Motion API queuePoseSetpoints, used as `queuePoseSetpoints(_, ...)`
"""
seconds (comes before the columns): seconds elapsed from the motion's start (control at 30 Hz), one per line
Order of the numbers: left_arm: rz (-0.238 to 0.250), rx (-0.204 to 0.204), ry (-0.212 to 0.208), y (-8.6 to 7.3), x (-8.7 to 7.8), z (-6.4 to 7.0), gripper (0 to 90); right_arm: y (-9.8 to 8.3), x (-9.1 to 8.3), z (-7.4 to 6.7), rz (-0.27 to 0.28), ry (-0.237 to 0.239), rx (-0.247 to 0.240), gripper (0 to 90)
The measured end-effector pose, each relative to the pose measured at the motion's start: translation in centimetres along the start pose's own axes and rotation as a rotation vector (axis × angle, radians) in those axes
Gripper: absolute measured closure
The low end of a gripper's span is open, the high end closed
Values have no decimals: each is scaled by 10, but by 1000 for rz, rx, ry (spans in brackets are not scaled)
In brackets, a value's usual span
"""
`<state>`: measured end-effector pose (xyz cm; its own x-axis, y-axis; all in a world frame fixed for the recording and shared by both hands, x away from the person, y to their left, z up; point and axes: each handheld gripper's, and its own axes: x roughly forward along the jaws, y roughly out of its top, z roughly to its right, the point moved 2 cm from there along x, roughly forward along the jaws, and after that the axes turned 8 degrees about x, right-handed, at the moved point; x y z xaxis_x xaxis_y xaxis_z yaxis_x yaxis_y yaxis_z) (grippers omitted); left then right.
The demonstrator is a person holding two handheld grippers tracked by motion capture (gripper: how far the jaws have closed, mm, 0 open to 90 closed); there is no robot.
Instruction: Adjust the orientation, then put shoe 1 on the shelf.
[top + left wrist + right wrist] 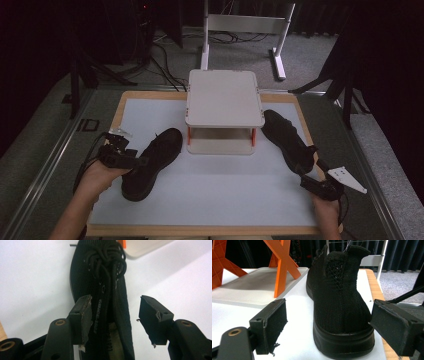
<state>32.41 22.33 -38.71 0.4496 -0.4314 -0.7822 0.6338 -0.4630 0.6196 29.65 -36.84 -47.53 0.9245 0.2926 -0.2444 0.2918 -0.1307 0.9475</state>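
Observation:
Two black mesh shoes lie on the white mat (215, 190). The left shoe (161, 149) points its toe toward the shelf, and my left gripper (141, 161) is at its side near the opening. In the left gripper view the laces and tongue of this shoe (105, 270) run up between the jaws. My left gripper (114, 300) is open: one pad (82, 317) is beside the shoe's collar and the other stands apart from it. The right shoe (282, 132) lies beside the shelf. My right gripper (309, 176) is behind the heel (337, 290) and is open (329, 303), its pads on either side.
A white two-tier shelf (225, 95) with orange legs (283, 265) stands at the middle back of the mat, between the shoes. A wooden border (200, 230) frames the mat. Beyond the table are a white stand (245, 25), cables and dark tripod legs on the carpet.

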Motion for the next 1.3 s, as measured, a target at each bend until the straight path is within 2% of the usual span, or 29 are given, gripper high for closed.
queuePoseSetpoints(0.07, 40, -5, 8, -4, -3, 3, 442, 0, 0, 0, 0, 1, -1, 134)
queuePoseSetpoints(0.1, 61, 2, 31, -7, -3, 6, 442, 0, 0, 0, 0, 0, 0, 134)
queuePoseSetpoints(0.17, 101, 4, 45, -11, -5, 10, 442, 0, 0, 0, 0, 2, 1, 134)
queuePoseSetpoints(0.27, 151, 15, 92, -17, -9, 16, 440, 0, 0, 0, 0, 3, 2, 134)
queuePoseSetpoints(0.37, 209, 16, 107, -24, -14, 22, 421, 0, 0, 0, 0, 4, 0, 134)
queuePoseSetpoints(0.43, 262, 27, 152, -29, -18, 26, 422, 0, 0, 0, -2, 5, 0, 134)
queuePoseSetpoints(0.5, 276, 21, 159, -32, -19, 28, 421, 0, 0, 0, -3, 8, -1, 134)
queuePoseSetpoints(0.53, 340, 29, 208, -38, -23, 35, 421, 0, 1, 0, -4, 7, -1, 134)
queuePoseSetpoints(0.57, 340, 29, 208, -38, -23, 35, 418, 0, 0, 0, -5, 8, -2, 134)
queuePoseSetpoints(0.6, 399, 26, 249, -46, -26, 42, 380, 0, 0, 0, -5, 7, -3, 134)
queuePoseSetpoints(0.63, 418, 24, 244, -49, -26, 44, 381, 0, 0, -1, -5, 7, -3, 134)
queuePoseSetpoints(0.67, 419, 16, 246, -52, -25, 46, 381, 0, 0, -1, -5, 8, -4, 134)
queuePoseSetpoints(0.7, 437, 18, 243, -56, -23, 48, 381, 0, 0, -1, -6, 9, -3, 134)
queuePoseSetpoints(0.77, 437, 24, 237, -58, -21, 49, 365, 0, 0, -1, -6, 8, -6, 134)
queuePoseSetpoints(0.8, 441, 28, 258, -63, -17, 52, 323, 0, 1, -1, -8, 8, -7, 134)
queuePoseSetpoints(0.87, 447, 33, 293, -67, -14, 54, 295, 0, 1, -1, -7, 10, -8, 134)
queuePoseSetpoints(0.9, 461, 40, 298, -69, -13, 55, 291, 0, 1, -1, -8, 10, -8, 134)
queuePoseSetpoints(0.97, 483, 31, 335, -73, -11, 56, 291, 0, 1, -1, -8, 10, -8, 134)
queuePoseSetpoints(1.0, 492, 33, 329, -75, -10, 56, 292, 0, 1, -1, -9, 9, -9, 134)
queuePoseSetpoints(1.03, 505, 24, 344, -78, -8, 55, 291, 0, 1, -1, -8, 10, -9, 134)
queuePoseSetpoints(1.1, 524, 9, 315, -83, -3, 54, 292, 0, 1, -1, -8, 9, -12, 134)
queuePoseSetpoints(1.13, 527, 5, 335, -85, 0, 54, 292, 0, 1, -2, -9, 10, -12, 134)
queuePoseSetpoints(1.2, 534, 0, 328, -88, 4, 54, 292, 0, 1, -2, -8, 10, -12, 134)
queuePoseSetpoints(1.3, 584, -59, 360, -97, 15, 48, 294, 0, 1, -1, -7, 9, -10, 134)
